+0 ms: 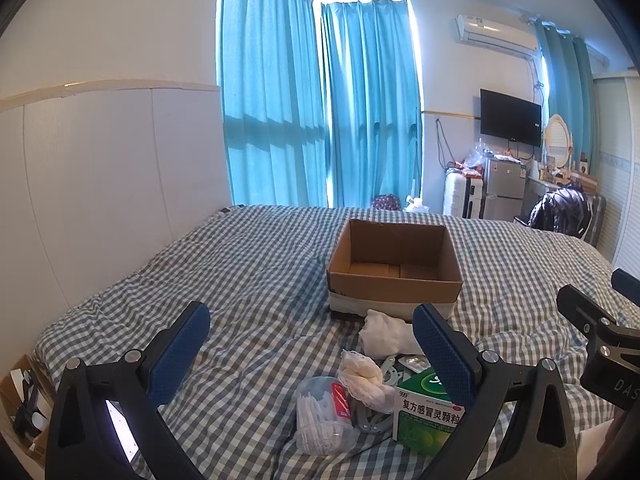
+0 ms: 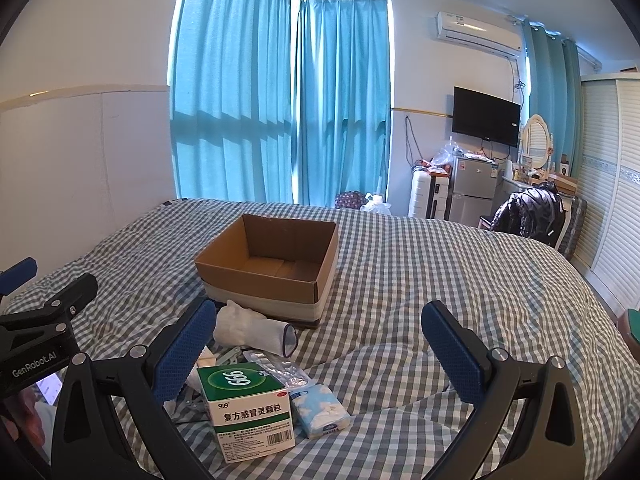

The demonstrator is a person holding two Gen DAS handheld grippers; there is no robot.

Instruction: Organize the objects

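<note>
Bed (image 2: 400, 264), checked cover, carries the empty cardboard box (image 2: 272, 276) at frame centre. Before it, lower centre, lies the clutter: green medicine box (image 2: 250, 408), white glove (image 2: 248, 328), tissue pack (image 2: 320, 410). My left gripper (image 1: 312, 356) and right gripper (image 2: 320, 356) both gape wide, empty. I judge: straddle the medicine box squarely, close on flat faces.

On the bed (image 2: 420, 264), the cardboard box (image 2: 268, 276) sits behind the glove (image 2: 248, 328), medicine box (image 2: 248, 408) and tissue pack (image 2: 320, 408).

A home bedroom: checked bed (image 1: 248, 264), blue curtains (image 1: 320, 104), wall television (image 1: 511, 117), wardrobe (image 2: 608, 184).
</note>
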